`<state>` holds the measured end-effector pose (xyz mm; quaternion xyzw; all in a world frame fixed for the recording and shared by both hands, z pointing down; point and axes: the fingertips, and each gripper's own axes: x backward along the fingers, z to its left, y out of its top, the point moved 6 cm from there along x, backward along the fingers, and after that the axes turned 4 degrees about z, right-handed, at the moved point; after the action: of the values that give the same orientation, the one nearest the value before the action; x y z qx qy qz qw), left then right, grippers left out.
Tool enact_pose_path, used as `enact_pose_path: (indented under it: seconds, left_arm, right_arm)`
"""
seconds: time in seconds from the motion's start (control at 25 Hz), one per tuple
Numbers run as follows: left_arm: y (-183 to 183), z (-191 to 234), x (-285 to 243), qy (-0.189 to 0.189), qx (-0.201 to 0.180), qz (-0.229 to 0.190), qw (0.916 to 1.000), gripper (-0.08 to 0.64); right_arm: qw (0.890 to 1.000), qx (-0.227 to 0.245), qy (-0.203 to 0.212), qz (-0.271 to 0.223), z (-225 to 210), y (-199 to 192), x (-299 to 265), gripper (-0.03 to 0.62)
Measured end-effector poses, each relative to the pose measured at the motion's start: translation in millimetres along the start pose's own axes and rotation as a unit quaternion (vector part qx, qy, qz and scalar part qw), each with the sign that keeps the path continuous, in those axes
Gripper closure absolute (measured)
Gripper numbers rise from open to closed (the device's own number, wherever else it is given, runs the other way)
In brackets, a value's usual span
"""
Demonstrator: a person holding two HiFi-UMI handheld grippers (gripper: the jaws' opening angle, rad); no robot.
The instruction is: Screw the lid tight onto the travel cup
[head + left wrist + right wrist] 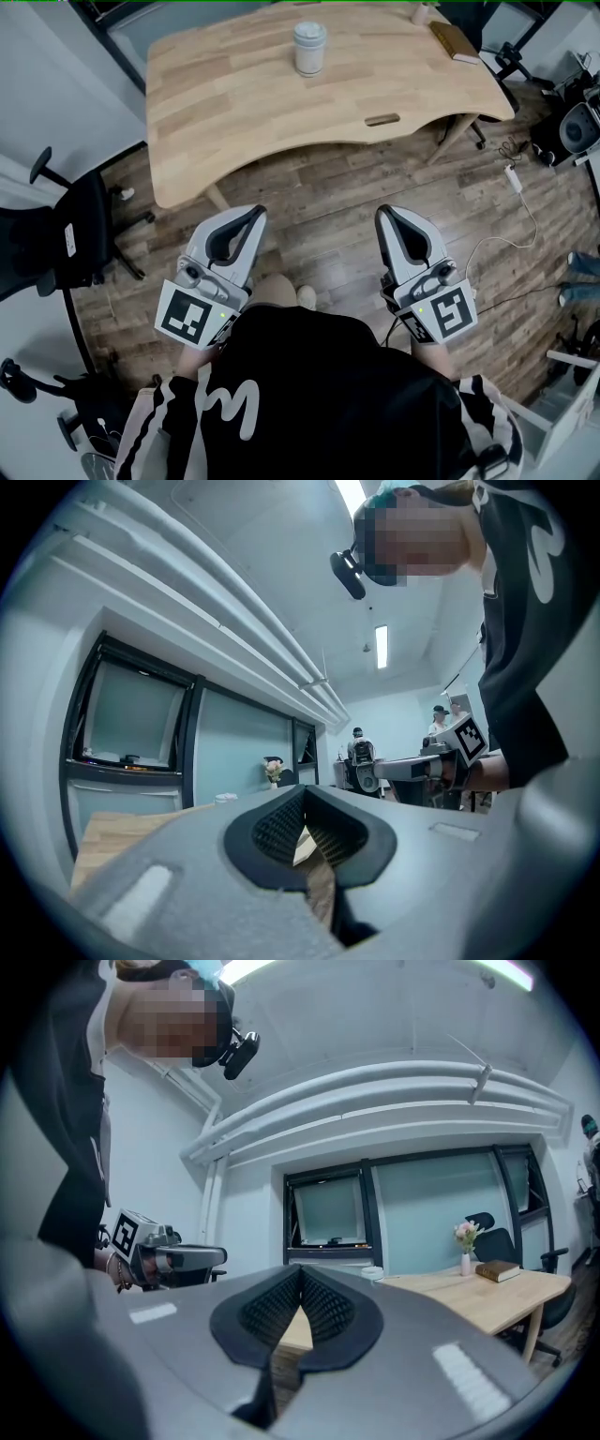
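The left gripper [251,216] and right gripper [386,216] hang over the floor [319,211], each with jaws pressed together on nothing, well apart from the cup [309,52], which stands upright, lid [309,33] on top, near the table's [234,103] far edge.

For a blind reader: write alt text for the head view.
A person holds the left gripper and right gripper, both shut and empty, above wood flooring, short of a wooden table. A white travel cup, lid on, stands near the table's far edge.
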<state>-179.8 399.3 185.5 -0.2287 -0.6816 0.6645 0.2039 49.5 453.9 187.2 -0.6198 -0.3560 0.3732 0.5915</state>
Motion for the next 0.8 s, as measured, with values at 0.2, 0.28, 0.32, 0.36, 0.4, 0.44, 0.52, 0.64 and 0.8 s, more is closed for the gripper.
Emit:
enact_pose_path:
  seconds: [0.2,0.28,0.32,0.36,0.4,0.44,0.52,0.64,0.8]
  left_arm:
    - [-12,2,7,0.010,0.008,0.009,0.9999,0.558]
    - [-14,5,5,0.011,0.011,0.007,0.9999,0.558]
    - [-15,8,3,0.010,0.012,0.007,0.9999,0.558]
    - [-15,10,0,0.008,0.012,0.007,0.9999,0.558]
    - [-16,14,-2,0.006,0.012,0.007,0.9999,0.558]
    - [-16,17,-5,0.004,0.010,0.007,0.9999,0.558]
    - [-17,28,-11,0.004,0.009,0.006,0.9999,0.558]
    - [-16,47,-26,0.005,0.009,-0.001,0.9999,0.558]
    - [-19,69,-47,0.000,0.005,-0.005,1.0000,0.558]
  right_arm:
    - [1.000,-0.003,0.006,0.005,2,-7,-1,0.592]
    - [1.000,-0.001,0.006,0.003,-1,-7,-6,0.592]
    - [1.000,-0.001,0.005,0.003,-3,-8,-9,0.591]
    - [1.000,-0.002,0.005,0.002,-5,-8,-14,0.592]
    - [1.000,-0.004,0.006,-0.001,-5,-7,-19,0.592]
    - [1.000,-0.007,0.009,-0.006,-5,-5,-25,0.592]
    - [1.000,-0.012,0.014,-0.017,-6,0,-37,0.592]
    - [1.000,0.000,0.009,-0.008,-18,-1,-52,0.592]
    - [1.000,-0.007,0.007,-0.017,-33,0,-78,0.592]
